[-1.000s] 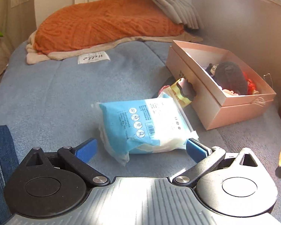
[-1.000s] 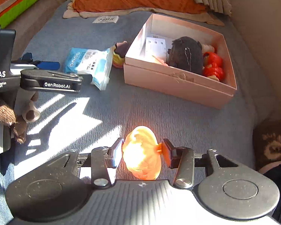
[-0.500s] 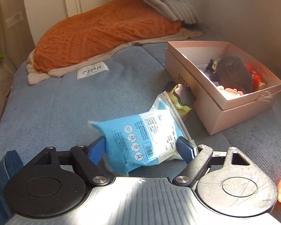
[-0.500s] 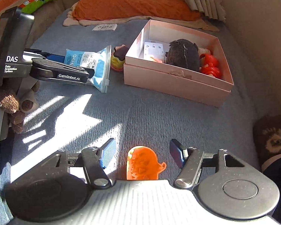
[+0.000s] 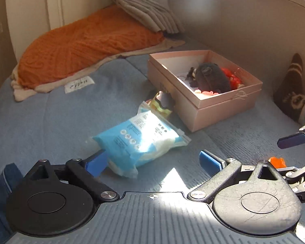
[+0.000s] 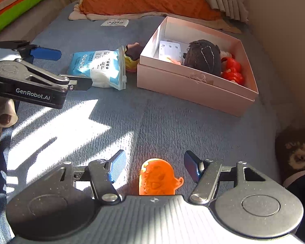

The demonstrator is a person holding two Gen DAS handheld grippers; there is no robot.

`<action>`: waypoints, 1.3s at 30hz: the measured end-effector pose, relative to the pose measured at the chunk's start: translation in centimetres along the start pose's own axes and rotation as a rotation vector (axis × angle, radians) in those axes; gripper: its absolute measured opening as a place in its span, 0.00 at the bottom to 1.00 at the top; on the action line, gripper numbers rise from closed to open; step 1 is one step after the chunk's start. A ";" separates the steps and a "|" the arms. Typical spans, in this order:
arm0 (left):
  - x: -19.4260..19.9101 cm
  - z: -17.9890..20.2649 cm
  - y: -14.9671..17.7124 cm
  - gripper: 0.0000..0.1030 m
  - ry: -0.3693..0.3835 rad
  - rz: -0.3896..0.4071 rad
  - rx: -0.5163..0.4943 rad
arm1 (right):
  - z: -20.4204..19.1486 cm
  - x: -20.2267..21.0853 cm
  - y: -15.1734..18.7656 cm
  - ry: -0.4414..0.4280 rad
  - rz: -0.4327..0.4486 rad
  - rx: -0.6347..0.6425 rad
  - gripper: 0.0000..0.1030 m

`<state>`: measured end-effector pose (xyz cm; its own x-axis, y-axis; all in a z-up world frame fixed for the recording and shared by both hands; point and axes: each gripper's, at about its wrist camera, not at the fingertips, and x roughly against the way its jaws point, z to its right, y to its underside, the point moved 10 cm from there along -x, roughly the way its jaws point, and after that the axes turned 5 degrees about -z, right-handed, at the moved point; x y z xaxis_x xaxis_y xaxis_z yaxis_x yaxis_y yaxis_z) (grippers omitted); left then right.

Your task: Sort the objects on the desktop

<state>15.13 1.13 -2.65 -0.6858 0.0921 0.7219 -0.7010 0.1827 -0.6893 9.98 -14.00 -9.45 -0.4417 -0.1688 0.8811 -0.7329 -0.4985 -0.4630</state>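
A blue and white wipes pack (image 5: 139,140) lies on the blue blanket; it also shows in the right wrist view (image 6: 98,68). My left gripper (image 5: 153,161) is open, its left finger touching the pack's near corner. A pink box (image 5: 205,85) holds a dark plush (image 6: 202,59), red toys (image 6: 232,70) and a white card. A small yellow and brown toy (image 6: 131,58) lies against the box. My right gripper (image 6: 155,165) is open, and an orange flat toy (image 6: 157,178) lies on the blanket between its fingers.
An orange cushion (image 5: 87,44) and grey folded cloth (image 5: 146,8) lie at the back. A beige wall (image 5: 244,26) runs along the right. A brown patterned cushion (image 5: 290,93) sits at the right. A green and orange item (image 6: 20,2) lies at the far left.
My right gripper opened and let the orange toy down onto the blanket. My left gripper closed in on the wipes pack, then drew back and swung, leaving the pack off to its left.
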 end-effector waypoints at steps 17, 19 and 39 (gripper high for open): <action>-5.8 -1.2 -0.9 0.65 0.012 -0.112 -0.101 | 2.1 2.3 -4.4 -0.040 0.072 -0.042 0.63; -4.9 -1.1 -0.5 0.63 0.022 -0.126 -0.077 | 1.7 2.8 -6.5 -0.028 0.109 -0.013 0.62; 0.9 4.7 4.8 0.94 0.274 -0.133 0.058 | -10.0 -11.9 -17.6 0.283 0.019 0.611 0.49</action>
<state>10.28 -2.53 -5.58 -0.5145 0.3328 0.7903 -0.7966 0.1555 -0.5841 22.98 5.28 -12.73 -0.6311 0.0052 0.7757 -0.3360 -0.9031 -0.2674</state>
